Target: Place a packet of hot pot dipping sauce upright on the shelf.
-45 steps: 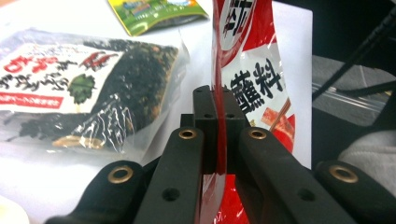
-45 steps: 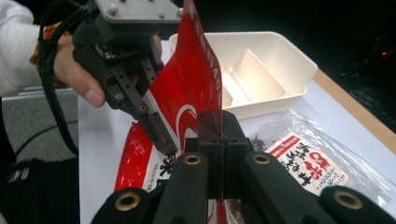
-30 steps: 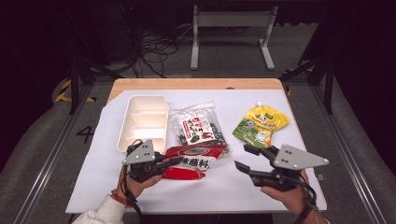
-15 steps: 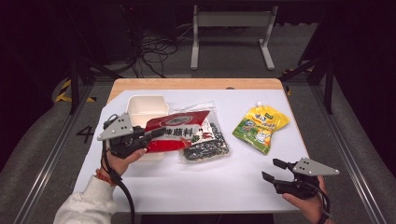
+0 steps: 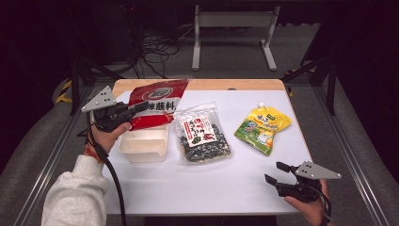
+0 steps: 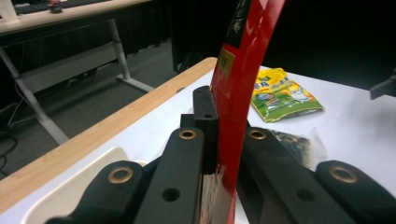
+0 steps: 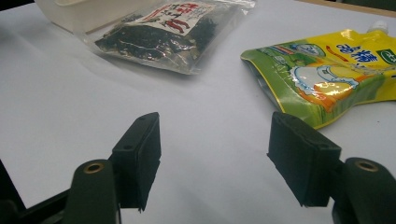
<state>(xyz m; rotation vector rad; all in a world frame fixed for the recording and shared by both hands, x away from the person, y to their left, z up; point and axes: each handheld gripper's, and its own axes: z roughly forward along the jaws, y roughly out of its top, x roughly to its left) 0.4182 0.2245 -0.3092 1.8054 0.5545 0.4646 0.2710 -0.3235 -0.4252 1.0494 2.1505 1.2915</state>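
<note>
My left gripper (image 5: 136,108) is shut on a red sauce packet (image 5: 155,106), holding it in the air above the white tray (image 5: 141,147) at the table's left. In the left gripper view the red packet (image 6: 236,79) stands on edge, pinched between the black jaws. Low over the white sheet at the near right, my right gripper (image 5: 276,172) stands open with nothing between its fingers (image 7: 140,154). A clear bag of dark seaweed (image 5: 202,134) lies in the middle. A yellow-green pouch (image 5: 262,127) lies to its right, just ahead of the right gripper (image 7: 212,154).
The white sheet (image 5: 211,183) covers most of the table, with a wooden edge (image 5: 226,84) at the far side. Metal frame legs (image 5: 233,28) and cables sit on the floor beyond. The left gripper's cable (image 5: 113,183) trails along the sleeve.
My left gripper has lifted the red packet off the table and carried it left and back over the tray. The right gripper sank toward the near right edge, jaws a little wider.
</note>
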